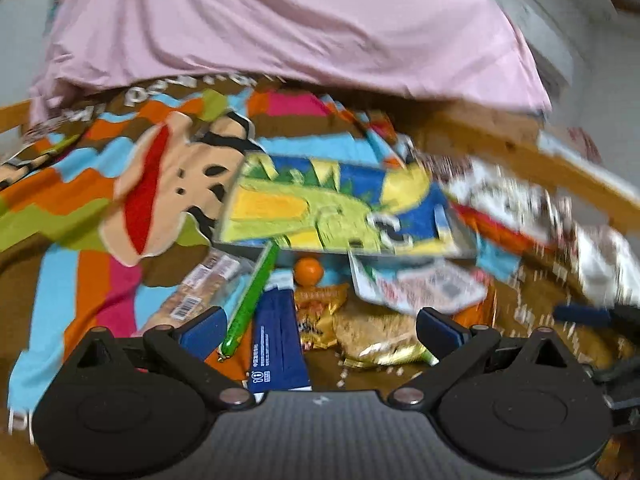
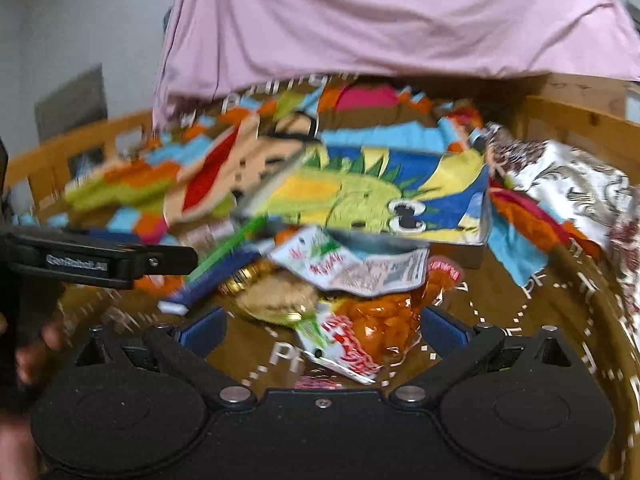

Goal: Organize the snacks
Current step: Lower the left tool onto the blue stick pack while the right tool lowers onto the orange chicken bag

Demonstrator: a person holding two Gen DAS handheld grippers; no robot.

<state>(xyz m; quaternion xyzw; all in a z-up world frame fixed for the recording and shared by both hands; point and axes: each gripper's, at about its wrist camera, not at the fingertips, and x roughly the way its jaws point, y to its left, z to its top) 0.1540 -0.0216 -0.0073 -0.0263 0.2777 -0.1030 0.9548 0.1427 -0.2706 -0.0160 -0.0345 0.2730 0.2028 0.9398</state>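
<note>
Snacks lie heaped before us; both the left gripper and right gripper gape empty, so we single out one packet.

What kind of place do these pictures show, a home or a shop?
Most likely a home, probably a bed: a cartoon-print blanket covers the surface, a wooden rail runs along its edge, and a pink sheet hangs behind. A pile of snack packets lies on the blanket.

White lettering on the black plastic arm of the left gripper seems to read "GenRobot.AI", while the crumpled snack wrappers' print is too blurred to read.
</note>
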